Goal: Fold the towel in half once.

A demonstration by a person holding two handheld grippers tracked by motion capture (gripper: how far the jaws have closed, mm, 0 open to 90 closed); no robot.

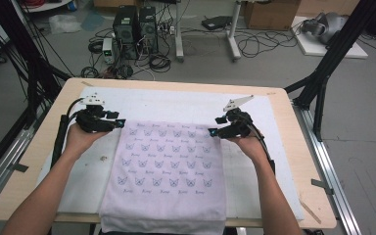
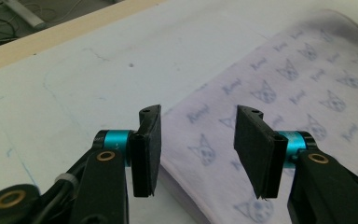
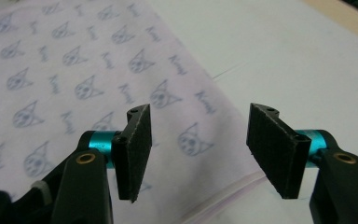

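Observation:
A pale lilac cloth printed with small blue cat faces lies flat on the white mat, its near end hanging over the table's front edge. My left gripper hovers at the cloth's far left corner, open, with nothing between its pads. The left gripper view looks past those open jaws at the cloth's edge. My right gripper hovers at the far right corner, also open and empty. Its own view shows the cloth's right edge running beneath the gap between its pads.
The mat covers most of a light wooden table. Black frame posts stand at both far corners. Beyond the table, computer towers, cables and boxes sit on the floor.

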